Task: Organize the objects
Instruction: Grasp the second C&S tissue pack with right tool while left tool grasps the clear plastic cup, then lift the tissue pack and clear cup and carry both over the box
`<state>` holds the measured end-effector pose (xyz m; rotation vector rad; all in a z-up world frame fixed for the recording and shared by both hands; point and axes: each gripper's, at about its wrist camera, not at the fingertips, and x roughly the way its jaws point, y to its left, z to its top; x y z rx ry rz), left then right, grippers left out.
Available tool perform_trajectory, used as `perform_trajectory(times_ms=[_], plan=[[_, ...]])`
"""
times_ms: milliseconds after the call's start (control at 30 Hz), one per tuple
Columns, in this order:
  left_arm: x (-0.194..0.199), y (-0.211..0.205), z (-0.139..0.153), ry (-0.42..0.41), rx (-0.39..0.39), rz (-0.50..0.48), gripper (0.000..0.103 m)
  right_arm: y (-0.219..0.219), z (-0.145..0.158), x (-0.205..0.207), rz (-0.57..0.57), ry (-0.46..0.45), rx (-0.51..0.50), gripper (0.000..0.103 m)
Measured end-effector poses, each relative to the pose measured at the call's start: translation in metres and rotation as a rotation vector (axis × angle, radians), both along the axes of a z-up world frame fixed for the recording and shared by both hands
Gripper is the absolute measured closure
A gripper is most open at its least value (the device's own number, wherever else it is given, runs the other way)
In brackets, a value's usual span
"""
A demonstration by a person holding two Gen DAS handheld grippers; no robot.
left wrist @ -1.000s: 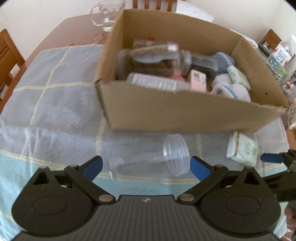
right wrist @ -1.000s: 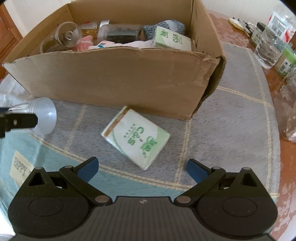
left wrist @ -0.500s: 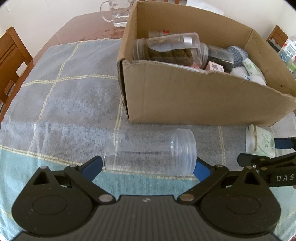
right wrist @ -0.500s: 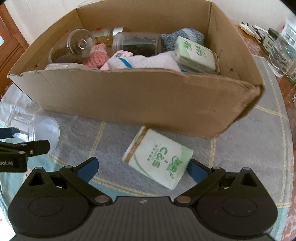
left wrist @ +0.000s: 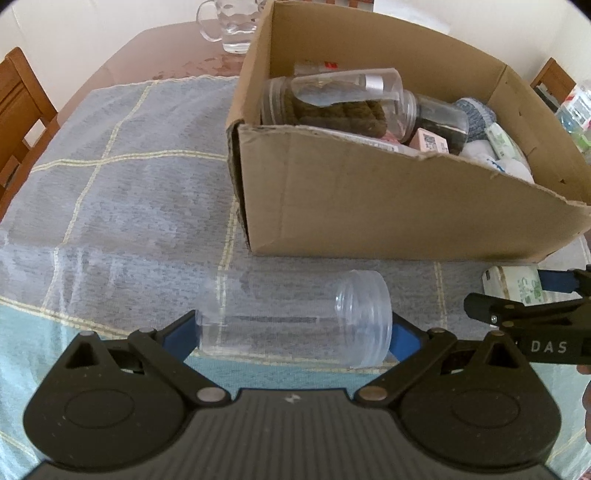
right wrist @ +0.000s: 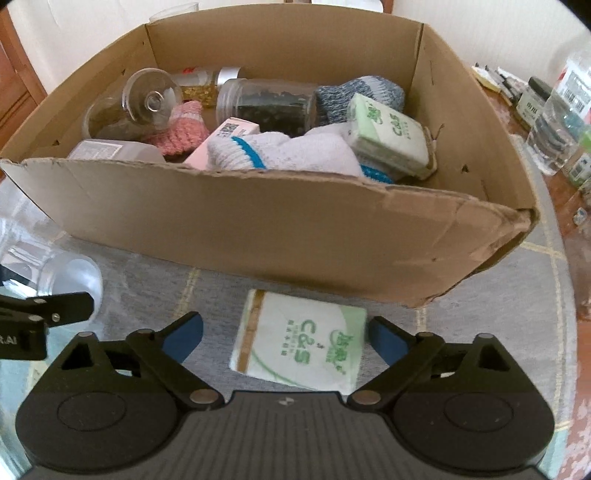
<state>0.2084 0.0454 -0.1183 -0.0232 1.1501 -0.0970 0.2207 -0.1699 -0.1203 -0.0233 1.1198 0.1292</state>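
A clear empty plastic jar (left wrist: pixel 295 317) lies on its side on the cloth. It sits lengthwise between the fingers of my left gripper (left wrist: pixel 293 336), which is open around it. A white and green tissue pack (right wrist: pixel 299 347) lies flat just in front of the cardboard box (right wrist: pixel 258 221). My right gripper (right wrist: pixel 286 338) is open, with one finger on each side of the pack. The box (left wrist: pixel 369 206) holds several jars, socks, a pink carton and another tissue pack (right wrist: pixel 388 133). The jar's mouth (right wrist: pixel 70 280) shows at the left of the right wrist view.
A grey and teal checked cloth (left wrist: pixel 129 184) covers the table. A glass mug (left wrist: pixel 229 22) stands behind the box. Bottles and jars (right wrist: pixel 554 122) crowd the table's right edge. A wooden chair (left wrist: pixel 18 103) stands at the left.
Both grippers have moved down and forward. The clear jar now lies between the left fingers and the tissue pack between the right fingers. Neither gripper has closed.
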Motion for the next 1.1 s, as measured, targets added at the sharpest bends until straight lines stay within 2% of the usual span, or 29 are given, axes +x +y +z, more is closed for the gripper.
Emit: perform_trajectory(times_ms=[133, 333, 433, 500, 533, 867, 967, 1033, 1100], plan=[[0.0, -0.001, -0.001, -0.003, 0.004, 0.004, 0.004, -0.003, 0.002, -0.001, -0.012, -0.012, -0.037, 0.019], [0.002, -0.003, -0.001, -0.005, 0.012, 0.003, 0.006, -0.012, 0.004, 0.001, -0.015, -0.013, -0.042, 0.026], [0.002, -0.004, -0.002, -0.003, 0.015, -0.005, 0.011, -0.014, 0.004, 0.001, -0.01, -0.009, -0.043, 0.031], [0.002, -0.005, -0.002, -0.005, 0.017, -0.008, 0.012, -0.022, -0.004, 0.002, -0.003, -0.008, -0.044, 0.032], [0.002, -0.005, -0.001, -0.006, 0.019, -0.009, 0.012, -0.011, -0.001, -0.001, -0.001, -0.008, -0.046, 0.032], [0.002, -0.004, 0.0, 0.011, 0.017, -0.005, 0.012, -0.016, 0.002, -0.012, 0.025, -0.002, -0.025, 0.033], [0.001, -0.003, 0.001, 0.051, 0.011, -0.003, 0.012, -0.018, 0.001, -0.017, 0.035, -0.014, -0.049, 0.033], [-0.001, -0.002, -0.001, 0.047, 0.007, -0.001, 0.012, -0.023, 0.0, -0.022, -0.001, -0.043, -0.034, 0.032], [-0.003, -0.003, 0.0, 0.046, 0.043, 0.068, 0.013, -0.02, 0.0, -0.019, -0.072, -0.04, -0.038, 0.033]])
